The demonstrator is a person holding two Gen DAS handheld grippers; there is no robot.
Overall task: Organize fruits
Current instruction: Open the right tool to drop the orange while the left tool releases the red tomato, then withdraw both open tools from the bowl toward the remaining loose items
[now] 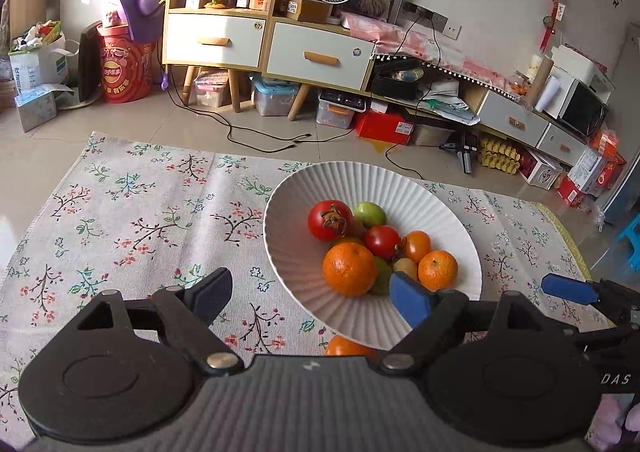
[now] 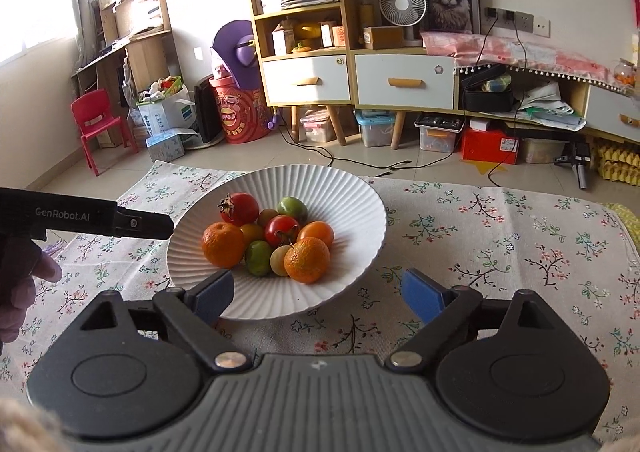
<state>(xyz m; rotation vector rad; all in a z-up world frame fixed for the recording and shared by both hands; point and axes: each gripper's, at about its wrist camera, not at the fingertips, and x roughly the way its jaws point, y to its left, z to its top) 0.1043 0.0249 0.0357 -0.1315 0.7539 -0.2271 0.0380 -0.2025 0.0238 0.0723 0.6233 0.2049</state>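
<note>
1. With both claws spread wide and nothing between their pads, I hold no fruit at this moment: my left claw hangs over the near rim of the bowl, its blue pad just in front of the fruit, and my right claw sits just short of the bowl's near edge.
2. My left claw also shows in the right wrist view as a dark finger reaching in from the left beside the bowl's rim, clear of the fruit.
3. Just beyond the claws, the white ribbed bowl stands on the counter, which wears a floral cloth. It holds the pile: two mandarins, red tomatoes, an orange tomato and some small green fruits, all touching one another.
4. One more orange fruit peeks out from under the bowl's near rim in the left wrist view, lying on the cloth outside the bowl; I cannot tell what kind it is.
5. My judgement: gathering is nearly finished, and I am between grasps.
6. Next, I would bring my left claw down around that stray fruit, close gently so the skin is not bruised, lift it over the rim and set it among the others without knocking the pile or tipping the bowl.
</note>
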